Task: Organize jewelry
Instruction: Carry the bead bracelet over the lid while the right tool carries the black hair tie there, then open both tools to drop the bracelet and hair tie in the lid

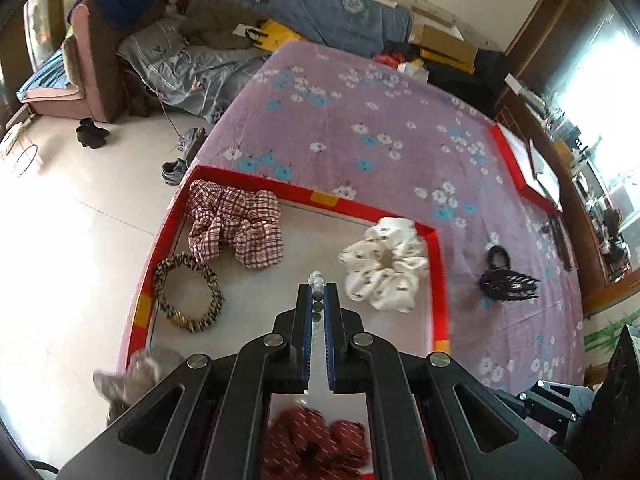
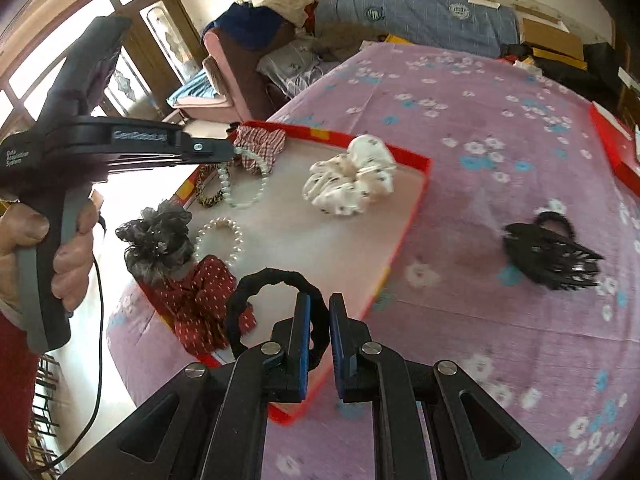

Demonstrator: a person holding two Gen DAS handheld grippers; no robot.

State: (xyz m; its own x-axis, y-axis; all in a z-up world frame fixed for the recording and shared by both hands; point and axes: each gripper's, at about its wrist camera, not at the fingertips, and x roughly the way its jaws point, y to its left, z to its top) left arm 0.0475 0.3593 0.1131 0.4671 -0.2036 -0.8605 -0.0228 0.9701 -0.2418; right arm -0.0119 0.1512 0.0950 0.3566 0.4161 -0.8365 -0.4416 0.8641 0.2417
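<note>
A red-rimmed tray (image 1: 312, 194) (image 2: 416, 204) lies on the purple floral bed. My left gripper (image 1: 318, 292) (image 2: 230, 150) is shut on a pearl bracelet (image 1: 316, 280) (image 2: 244, 184), which hangs above the tray. My right gripper (image 2: 319, 304) is shut on a black hair tie (image 2: 240, 312) over the tray's near edge. In the tray lie a white scrunchie (image 1: 384, 264) (image 2: 350, 182), a plaid scrunchie (image 1: 236, 224) (image 2: 260, 144), a leopard hair band (image 1: 188, 292), a second pearl bracelet (image 2: 220, 240), a grey lace piece (image 2: 158, 236) and a red dotted bow (image 1: 316, 444) (image 2: 200, 300).
A black claw clip with a black tie (image 1: 506, 278) (image 2: 552, 252) lies on the bed right of the tray. A second red box (image 1: 524, 172) (image 2: 612, 148) sits at the far right. Sofa, bedding and shoes lie beyond the bed.
</note>
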